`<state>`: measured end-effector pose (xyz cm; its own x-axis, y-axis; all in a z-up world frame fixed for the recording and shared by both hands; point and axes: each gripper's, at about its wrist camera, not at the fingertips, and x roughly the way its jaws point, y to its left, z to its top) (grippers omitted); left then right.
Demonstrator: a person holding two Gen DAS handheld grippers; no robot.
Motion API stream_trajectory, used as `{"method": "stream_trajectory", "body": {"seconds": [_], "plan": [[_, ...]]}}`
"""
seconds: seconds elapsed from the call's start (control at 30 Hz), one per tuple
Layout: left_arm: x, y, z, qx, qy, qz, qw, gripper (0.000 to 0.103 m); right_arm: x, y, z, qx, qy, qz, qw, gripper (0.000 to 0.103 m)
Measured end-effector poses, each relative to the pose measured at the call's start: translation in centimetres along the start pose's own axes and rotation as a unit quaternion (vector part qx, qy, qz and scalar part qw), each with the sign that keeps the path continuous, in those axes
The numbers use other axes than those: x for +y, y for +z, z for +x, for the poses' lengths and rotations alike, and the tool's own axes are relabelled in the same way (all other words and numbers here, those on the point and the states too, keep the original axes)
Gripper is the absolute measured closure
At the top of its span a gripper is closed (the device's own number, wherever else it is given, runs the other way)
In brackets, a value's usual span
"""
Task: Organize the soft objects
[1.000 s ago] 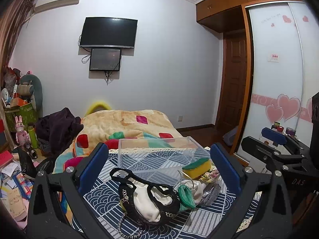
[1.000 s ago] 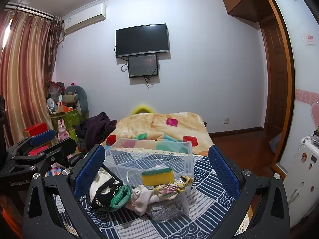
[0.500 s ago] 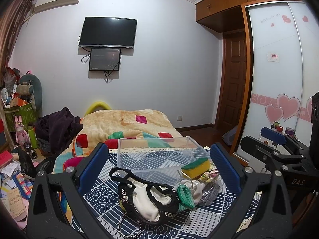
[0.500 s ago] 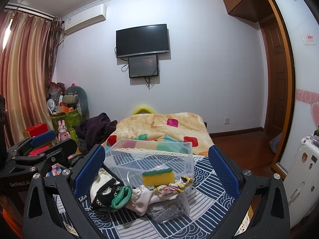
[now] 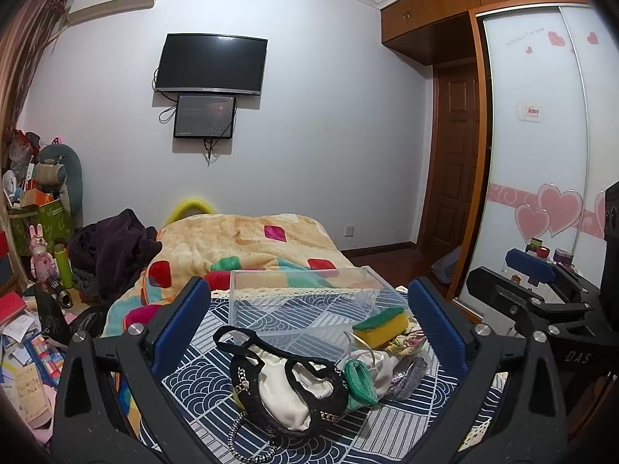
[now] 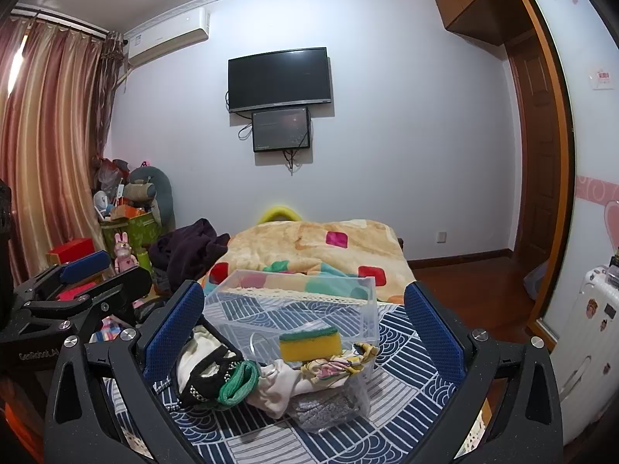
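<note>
While nothing's been grabbed yet, the left wrist view pretty much lays out the job: the left gripper point(image 5: 307, 319) hangs above the patterned tablecloth point(image 5: 201, 371) with its blue pads spread wide and nothing between them. Right below sits the pile of soft stuff: a cream pouch with black trim and chain point(image 5: 284, 382) nearest the camera, a green knit piece point(image 5: 359, 381) touching it, then a white cloth point(image 5: 381, 365), a grey scrubby thing point(image 5: 406, 373) and a yellow-green sponge point(image 5: 381, 323) resting on a floral fabric. The clear plastic box point(image 5: 309, 294) stands just behind the pile and looks empty, so my guess is everything ends up in there. The right gripper's body shows at the far right, held level and off the table.

From the right wrist view, the right gripper point(image 6: 303, 319) is also wide open and empty, aimed straight down the table at the same heap, with the sponge point(image 6: 309, 344) and floral fabric point(image 6: 340, 359) closest to its centre line. Both tools sit roughly level, side by side, tilted slightly down.

If it were me, I'd take the sponge first since it's on top and firm, pinch across its short sides, lift straight up so the fabric under it doesn't drag, then drop it in the box. I'd leave the chained pouch for later; that chain could snag.
</note>
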<state>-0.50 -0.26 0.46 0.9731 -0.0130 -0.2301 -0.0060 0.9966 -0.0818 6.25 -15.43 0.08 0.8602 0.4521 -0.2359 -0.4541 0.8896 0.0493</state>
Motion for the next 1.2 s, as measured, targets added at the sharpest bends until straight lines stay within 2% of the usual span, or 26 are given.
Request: {"method": "stream_trajectory", "body": {"seconds": [1.07, 1.2], "plan": [[-0.15, 0.11, -0.29, -0.005, -0.001, 0.001, 1.0000, 0.000, -0.10, -0.26, 0.08, -0.002, -0.001, 0.002, 1.000, 0.000], [0.05, -0.22, 0.27, 0.005, 0.006, 0.004, 1.0000, 0.000, -0.12, -0.40, 0.19, 0.001, -0.002, 0.000, 1.000, 0.000]]}}
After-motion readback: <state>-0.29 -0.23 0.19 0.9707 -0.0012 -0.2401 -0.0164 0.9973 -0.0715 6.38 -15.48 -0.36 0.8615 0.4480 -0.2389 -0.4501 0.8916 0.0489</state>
